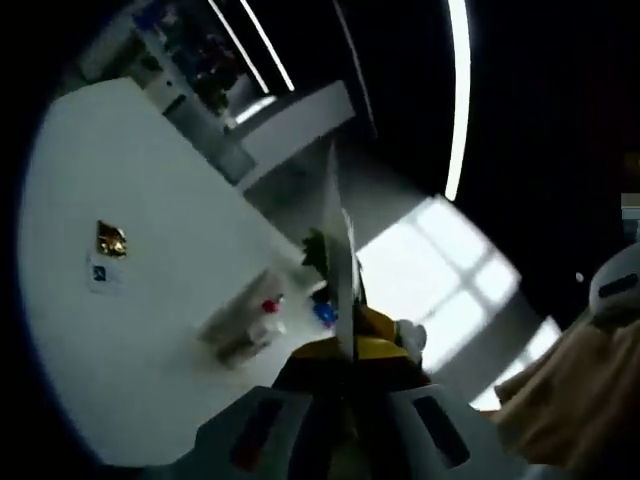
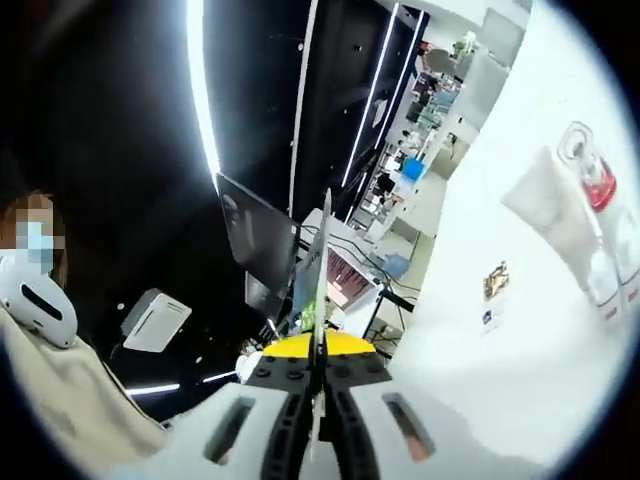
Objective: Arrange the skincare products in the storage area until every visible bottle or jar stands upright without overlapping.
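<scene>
My left gripper has its jaws pressed flat together into one thin blade, with nothing between them. Just off that blade's tip, to its left and a little nearer me, lies the clear storage box on the white table, with a red-capped bottle in it and a blue-capped item touching the jaw line. The box's long axis runs slantwise across my jaws, not along them. Farther out on the table sits a small gold card.

My right gripper is likewise closed to a blade and holds nothing. It points past the table edge at a dark monitor; the box with a red-topped bottle is well off to its right.

I judge the left gripper the nearer one, needing only a short swing leftward and its jaws parted.
</scene>
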Available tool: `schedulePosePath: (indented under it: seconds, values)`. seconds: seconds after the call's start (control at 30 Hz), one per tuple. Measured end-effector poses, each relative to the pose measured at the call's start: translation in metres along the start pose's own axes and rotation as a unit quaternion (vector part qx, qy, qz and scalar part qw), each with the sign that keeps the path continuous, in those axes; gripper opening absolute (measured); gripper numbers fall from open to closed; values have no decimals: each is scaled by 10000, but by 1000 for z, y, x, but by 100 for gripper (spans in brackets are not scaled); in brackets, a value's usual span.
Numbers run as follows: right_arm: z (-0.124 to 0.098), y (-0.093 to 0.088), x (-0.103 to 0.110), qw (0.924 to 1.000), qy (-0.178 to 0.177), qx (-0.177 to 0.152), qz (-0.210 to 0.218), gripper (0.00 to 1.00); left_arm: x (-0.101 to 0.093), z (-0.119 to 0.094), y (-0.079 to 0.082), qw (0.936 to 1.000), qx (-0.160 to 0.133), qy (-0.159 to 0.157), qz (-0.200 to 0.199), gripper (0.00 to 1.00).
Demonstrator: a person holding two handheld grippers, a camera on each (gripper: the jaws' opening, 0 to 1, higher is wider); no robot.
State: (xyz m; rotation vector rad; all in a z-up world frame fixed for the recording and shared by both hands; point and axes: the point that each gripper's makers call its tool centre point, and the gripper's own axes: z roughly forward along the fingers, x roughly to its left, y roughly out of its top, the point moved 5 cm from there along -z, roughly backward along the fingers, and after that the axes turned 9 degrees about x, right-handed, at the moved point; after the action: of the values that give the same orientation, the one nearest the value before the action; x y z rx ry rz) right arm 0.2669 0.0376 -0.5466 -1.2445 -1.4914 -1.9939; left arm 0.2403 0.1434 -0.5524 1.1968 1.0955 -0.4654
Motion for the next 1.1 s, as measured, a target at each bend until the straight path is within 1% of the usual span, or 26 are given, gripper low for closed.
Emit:
schedulePosePath:
  seconds: [0.1,0.17,0.27,0.33,0.4,0.43,0.5,0.57,0.8,1.1]
  values:
    - [-1,-5,-6,9988,-272,103,-384,5,5,-1,-4,9999,-8,64,-103,0]
    - [-1,-8,-6,9977,-319,161,-572,7,6,-2,-6,9999,6,84,-150,0]
    - [-4,-11,-10,9960,-437,244,-740,10,8,-2,-7,9997,40,155,-173,0]
    - [-6,-13,-11,9948,-459,293,-863,15,10,-3,-7,9995,-6,190,-234,0]
    - [-7,-13,-12,9941,-440,318,-934,24,13,-3,-6,9993,-80,188,-320,0]
    - [-9,-13,-12,9927,-471,339,-1061,28,14,-3,-4,9990,-118,187,-377,0]
    - [-10,-15,-12,9906,-516,407,-1200,33,18,-4,-3,9987,-131,253,-420,0]
    - [-12,-16,-13,9885,-548,453,-1337,37,21,-3,-2,9984,-132,312,-450,0]
    - [-17,-23,-20,9850,-641,612,-1482,52,33,4,-1,9969,-115,483,-616,0]
    - [-26,-31,-28,9803,-808,805,-1612,68,51,13,-7,9939,31,668,-879,0]
